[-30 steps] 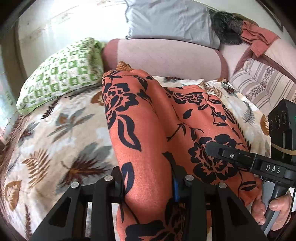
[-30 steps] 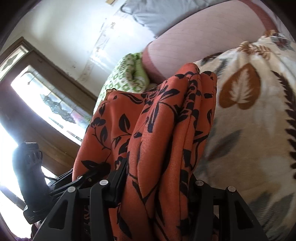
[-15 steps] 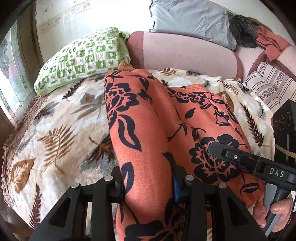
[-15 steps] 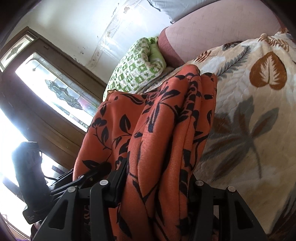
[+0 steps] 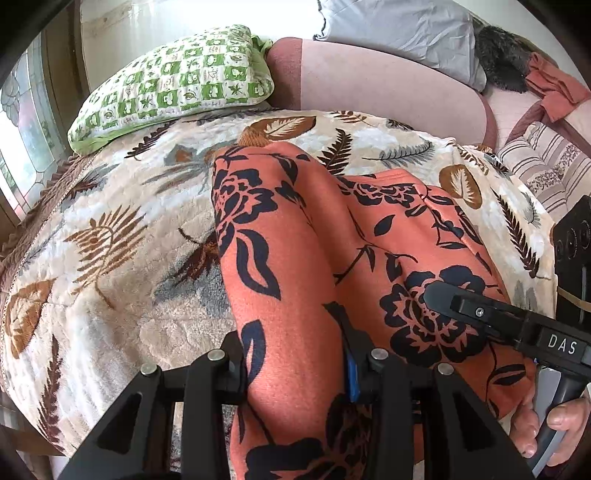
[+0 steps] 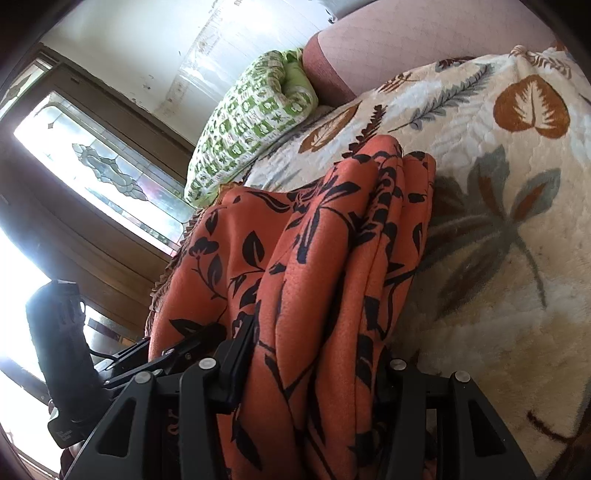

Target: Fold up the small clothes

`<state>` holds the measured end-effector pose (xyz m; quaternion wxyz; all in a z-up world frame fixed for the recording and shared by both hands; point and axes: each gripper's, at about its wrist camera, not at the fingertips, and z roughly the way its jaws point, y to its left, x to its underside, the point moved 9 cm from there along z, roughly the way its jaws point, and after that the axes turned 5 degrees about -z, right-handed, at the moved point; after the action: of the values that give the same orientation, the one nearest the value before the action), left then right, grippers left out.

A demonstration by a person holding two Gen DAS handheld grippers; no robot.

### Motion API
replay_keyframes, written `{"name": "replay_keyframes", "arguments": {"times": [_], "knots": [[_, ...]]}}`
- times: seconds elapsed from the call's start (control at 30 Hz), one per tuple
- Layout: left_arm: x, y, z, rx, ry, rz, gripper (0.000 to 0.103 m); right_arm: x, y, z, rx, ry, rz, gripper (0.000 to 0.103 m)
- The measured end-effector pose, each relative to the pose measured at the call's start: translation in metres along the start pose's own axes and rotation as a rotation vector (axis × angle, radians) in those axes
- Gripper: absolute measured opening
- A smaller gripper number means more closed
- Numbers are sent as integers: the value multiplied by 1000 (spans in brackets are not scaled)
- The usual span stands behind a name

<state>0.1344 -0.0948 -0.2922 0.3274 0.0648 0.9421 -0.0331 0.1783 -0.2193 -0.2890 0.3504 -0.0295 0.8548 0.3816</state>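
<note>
An orange garment with a black flower print (image 5: 306,258) is bunched in folds over a leaf-patterned blanket (image 5: 110,240). My left gripper (image 5: 295,373) is shut on its near edge, cloth filling the space between the jaws. My right gripper (image 6: 317,362) is shut on another thick bunch of the same garment (image 6: 325,258). In the left wrist view the right gripper (image 5: 480,314) comes in from the right with a hand on its handle. In the right wrist view the left gripper (image 6: 166,354) shows at lower left. The fingertips are hidden by cloth.
A green-and-white checked pillow (image 5: 173,85) lies at the blanket's far left. A pink sofa back (image 5: 388,81) with a grey cushion (image 5: 399,26) stands behind. A striped cushion (image 5: 546,166) is at the right. A stained-glass window (image 6: 110,177) is at the left.
Both grippers have drawn back toward me with the garment. Its far end has slid down the blanket, away from the sofa back, and more blanket shows beyond it.
</note>
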Motion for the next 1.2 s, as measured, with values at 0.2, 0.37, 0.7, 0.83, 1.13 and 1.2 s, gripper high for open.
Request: {"name": "replay_keyframes", "arguments": {"times": [0.2, 0.37, 0.7, 0.83, 1.13, 1.2], "knots": [[-2, 0, 7, -9, -8, 2, 42, 5, -10, 1, 11, 19, 17, 51], [-2, 2, 10, -16, -11, 1, 47, 5, -16, 7, 21, 38, 30, 52], [1, 7, 6, -134, -63, 56, 75, 6, -23, 15, 5, 57, 79, 57], [2, 10, 4, -149, -68, 60, 77, 8, -23, 12, 17, 55, 65, 58], [6, 20, -11, -149, -86, 34, 78, 7, -19, -19, 148, 16, 13, 70], [7, 23, -15, -147, -90, 26, 78, 1, -12, -35, 190, -38, -38, 70]]}}
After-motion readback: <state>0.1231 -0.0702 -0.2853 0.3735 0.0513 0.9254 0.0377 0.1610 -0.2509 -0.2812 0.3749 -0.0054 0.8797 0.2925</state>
